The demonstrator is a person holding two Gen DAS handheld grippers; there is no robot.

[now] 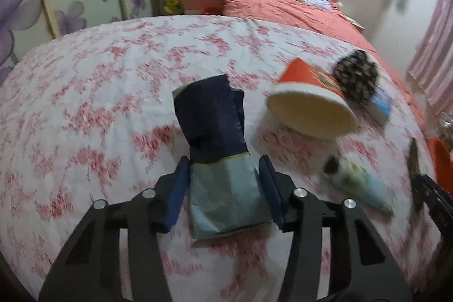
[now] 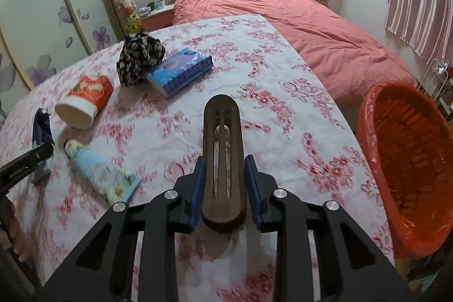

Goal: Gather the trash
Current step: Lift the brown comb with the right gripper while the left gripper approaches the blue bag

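A dark blue and pale green snack packet (image 1: 218, 160) lies on the pink-flowered tablecloth (image 1: 85, 104). My left gripper (image 1: 223, 160) is around its lower half, with both blue pads against its sides. My right gripper (image 2: 223, 160) is shut on a brown slotted wooden piece (image 2: 223, 137) that sticks out forward above the cloth. A red paper cup (image 1: 308, 92) lies on its side to the right of the packet. Next to it lies a pale blue tube (image 1: 359, 183). In the right wrist view the cup (image 2: 85, 101) and tube (image 2: 99, 169) are at the left, by my left gripper's finger (image 2: 28, 157).
A bin lined with an orange bag (image 2: 407, 160) stands off the table's right edge. A black floral cloth (image 2: 140, 55) and a blue tissue pack (image 2: 181, 70) lie at the far left of the table. A bed with a pink quilt (image 2: 311, 27) is behind.
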